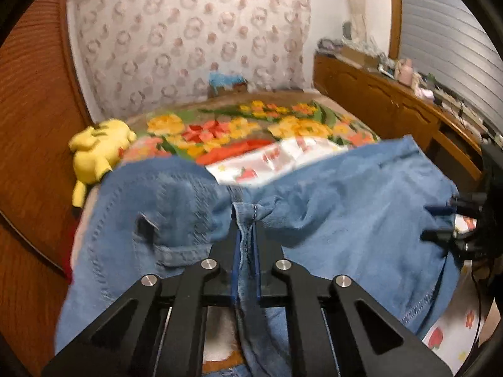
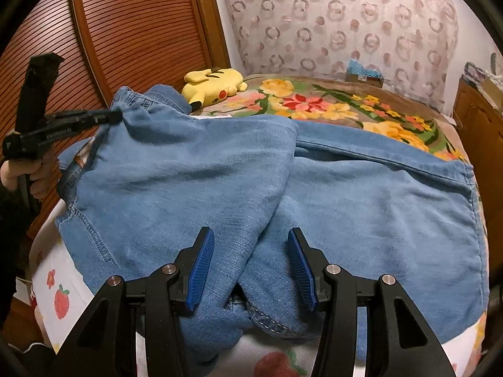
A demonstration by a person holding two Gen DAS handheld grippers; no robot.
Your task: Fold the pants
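Note:
Blue denim pants (image 2: 188,172) lie spread across the bed, one part folded over the other. My left gripper (image 1: 246,238) is shut on a bunched seam of the pants (image 1: 345,213). In the right wrist view that left gripper (image 2: 114,116) pinches the pants' far left corner, and a hand (image 2: 28,176) holds its handle. My right gripper (image 2: 251,264) stands open over the near edge of the denim, and its blue pads (image 2: 201,267) do not press on the cloth. The left wrist view shows the right gripper (image 1: 437,223) at the pants' right edge.
A yellow plush toy (image 2: 217,86) lies on the floral blanket (image 2: 345,106) behind the pants. A strawberry-print sheet (image 2: 61,301) covers the near bed edge. A slatted wooden door (image 2: 125,31) stands to the left, and a cluttered wooden cabinet (image 1: 393,106) runs along the right.

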